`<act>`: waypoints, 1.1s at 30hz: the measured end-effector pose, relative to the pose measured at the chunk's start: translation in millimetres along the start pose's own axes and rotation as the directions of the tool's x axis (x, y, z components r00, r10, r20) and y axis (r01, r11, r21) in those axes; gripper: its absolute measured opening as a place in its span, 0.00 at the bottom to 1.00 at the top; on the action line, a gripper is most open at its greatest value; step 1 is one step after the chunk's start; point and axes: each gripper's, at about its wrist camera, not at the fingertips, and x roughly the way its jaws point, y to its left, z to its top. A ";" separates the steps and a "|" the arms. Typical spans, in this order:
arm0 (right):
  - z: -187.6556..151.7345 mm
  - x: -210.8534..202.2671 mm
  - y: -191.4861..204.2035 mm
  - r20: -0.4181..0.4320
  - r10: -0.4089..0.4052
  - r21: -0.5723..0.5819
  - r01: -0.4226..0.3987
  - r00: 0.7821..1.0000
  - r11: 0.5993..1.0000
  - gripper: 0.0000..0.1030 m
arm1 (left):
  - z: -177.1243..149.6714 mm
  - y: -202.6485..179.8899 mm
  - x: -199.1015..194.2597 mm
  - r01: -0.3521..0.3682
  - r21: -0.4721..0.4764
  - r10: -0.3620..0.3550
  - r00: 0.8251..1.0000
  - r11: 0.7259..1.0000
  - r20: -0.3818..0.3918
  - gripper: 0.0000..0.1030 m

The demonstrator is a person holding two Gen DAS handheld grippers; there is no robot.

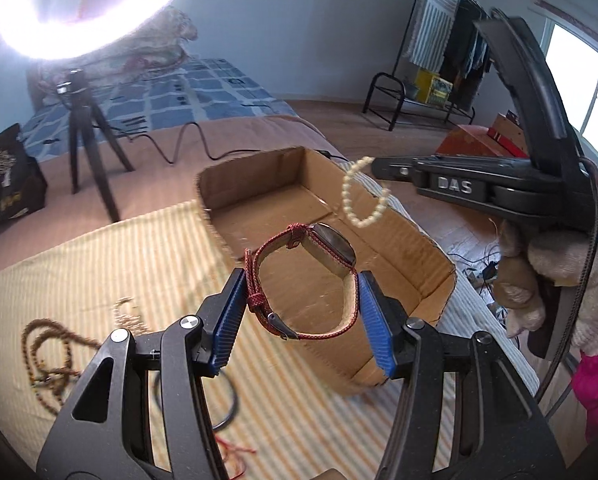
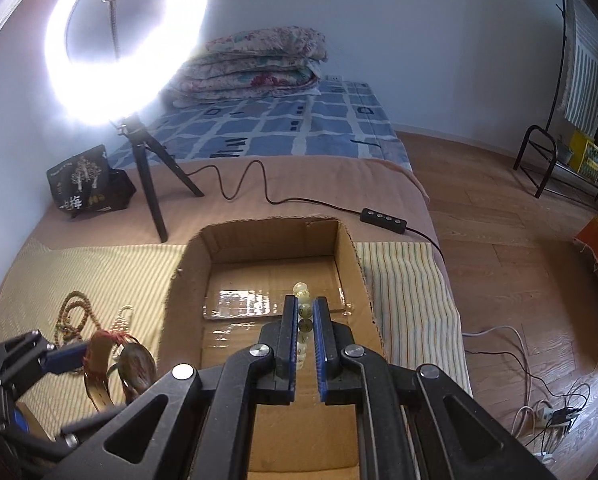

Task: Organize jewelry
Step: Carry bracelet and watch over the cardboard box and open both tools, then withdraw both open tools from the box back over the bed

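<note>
Here, two hand-held tools hover over an open brown cardboard box (image 2: 267, 256) that sits on a yellow striped cloth (image 1: 99, 264) spread across a bed.

The left tool (image 1: 303, 312) has its blue ribbed pads clamped on the sides of a wristwatch with a red woven strap and dark rectangular face (image 1: 319, 256). The strap loop is stretched between the pads, and the watch hangs above the near left wall of the box.

The right tool (image 2: 304, 340) is pressed together on a bracelet of pale cream beads (image 1: 359, 196). In the left wrist view the bracelet dangles as a loop from the tool's tip, above the box. A gloved hand (image 1: 555, 280) grips the handle.

On the cloth to the left of the box lie brown beaded necklaces (image 1: 47, 356) in a loose tangle, a small pale bead strand (image 1: 127, 316), and a thin dark ring (image 1: 223, 404).

Behind the box stand a lit ring light (image 2: 127, 44) on a black tripod (image 2: 155, 176) and a black bag (image 2: 87, 184).
</note>
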 end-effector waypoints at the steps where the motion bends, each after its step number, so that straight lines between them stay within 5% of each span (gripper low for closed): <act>1: -0.6 2.5 -1.8 -0.003 0.003 0.004 -0.003 1.000 1.000 0.05 | -0.5 -1.1 3.7 0.001 0.004 -0.001 1.000 1.000 -0.004 0.55; 11: -6.7 10.2 -12.7 -0.013 0.034 0.038 -0.034 0.999 0.999 0.06 | -5.5 -15.6 15.4 0.015 0.028 -0.014 0.999 0.999 -0.042 0.55; 14: -6.8 5.8 -12.8 0.003 0.015 0.045 -0.015 1.000 0.999 0.32 | -6.0 -12.9 20.5 0.023 0.022 -0.022 0.998 0.999 -0.060 0.59; 20: -9.7 -6.6 -12.3 0.021 -0.012 0.060 0.011 1.000 0.998 0.61 | -8.9 -10.1 12.2 0.006 0.024 -0.004 0.999 1.000 -0.053 0.62; 33: -12.5 -51.3 2.5 0.077 -0.068 0.081 0.062 0.995 0.995 0.90 | -15.0 14.2 -28.5 -0.039 0.017 0.039 0.999 0.999 -0.015 0.63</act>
